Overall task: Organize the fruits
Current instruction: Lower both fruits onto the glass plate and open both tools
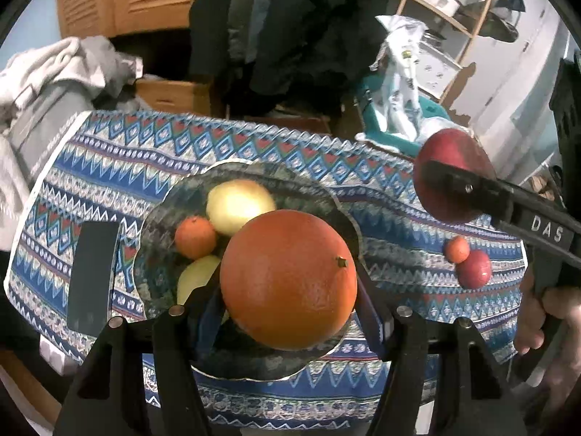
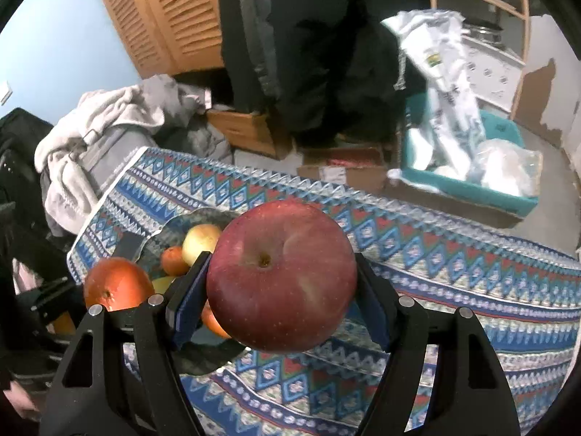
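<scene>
Left gripper (image 1: pixel 290 312) clamps one big orange (image 1: pixel 288 279), right gripper (image 2: pixel 281 305) one red apple (image 2: pixel 281 276) — three fruits sit in the plate (image 1: pixel 159 254), two near the tablecloth's (image 1: pixel 109 152) right edge.

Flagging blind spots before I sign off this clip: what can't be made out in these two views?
- Left wrist view: the yellow-green fruit is mostly hidden behind the orange and a finger of the left gripper; its type is unclear.
- Right wrist view: the apple in the right gripper hides much of the bowl.
- Left wrist view: the dark flat object on the tablecloth shows no detail.
</scene>
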### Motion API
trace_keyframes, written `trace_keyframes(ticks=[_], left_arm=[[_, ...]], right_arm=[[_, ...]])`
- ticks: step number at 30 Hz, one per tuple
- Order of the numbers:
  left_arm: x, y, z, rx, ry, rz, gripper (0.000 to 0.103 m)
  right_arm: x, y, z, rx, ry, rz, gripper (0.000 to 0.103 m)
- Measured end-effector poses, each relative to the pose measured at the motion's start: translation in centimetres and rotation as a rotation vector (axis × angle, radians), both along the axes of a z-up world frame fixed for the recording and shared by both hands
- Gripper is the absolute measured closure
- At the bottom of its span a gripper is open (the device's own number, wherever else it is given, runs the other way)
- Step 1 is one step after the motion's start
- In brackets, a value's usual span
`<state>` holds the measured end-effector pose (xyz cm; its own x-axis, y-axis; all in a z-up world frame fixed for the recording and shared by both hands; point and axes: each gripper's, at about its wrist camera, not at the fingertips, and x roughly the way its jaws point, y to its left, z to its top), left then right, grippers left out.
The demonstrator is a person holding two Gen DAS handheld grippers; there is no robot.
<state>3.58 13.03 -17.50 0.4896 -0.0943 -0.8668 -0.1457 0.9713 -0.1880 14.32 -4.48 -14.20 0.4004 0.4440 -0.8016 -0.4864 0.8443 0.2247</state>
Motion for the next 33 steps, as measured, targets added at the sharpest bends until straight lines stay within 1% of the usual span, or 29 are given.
trace_keyframes(ticks=[4,7,10,16,19,27,30,33], left_arm=[[-0.2,0.4,-1.7,-0.014,0.038,0.006,0.036],[-0.3,0.6,-2.9,-0.005,0.062,0.009,0.036],[-0.4,1.0,-4.0,-0.018,0.085,0.016,0.036],[-0.3,1.4,-5.4,-0.027,0.118,0.023,0.036],[-0.4,1.4,-6.0,-0.028,0.134,0.024,0.036],[-0.2,0.6,-6.5,-0.021,0.128,0.005,0.036],[-0.1,0.4,-7.0,-0.031,0.145,0.006,0.036],[0.0,0.3,-6.9,-0.03,0.142,0.008,0.036]], right_arm=[[0.4,1.8,-1.2,0.003,0.029,0.025,0.029],[0.5,3.1,-1.9,-0.006,0.038,0.047,0.029],[0.6,4.3,-2.6,-0.016,0.049,0.065,0.029],[1.1,6.1,-4.4,-0.039,0.071,0.096,0.029],[1.3,6.7,-5.6,-0.047,0.093,0.103,0.029],[1.7,7.7,-8.3,-0.083,0.134,0.119,0.029],[1.7,7.9,-8.8,-0.088,0.143,0.123,0.029],[1.6,8.2,-9.2,-0.092,0.158,0.137,0.028]])
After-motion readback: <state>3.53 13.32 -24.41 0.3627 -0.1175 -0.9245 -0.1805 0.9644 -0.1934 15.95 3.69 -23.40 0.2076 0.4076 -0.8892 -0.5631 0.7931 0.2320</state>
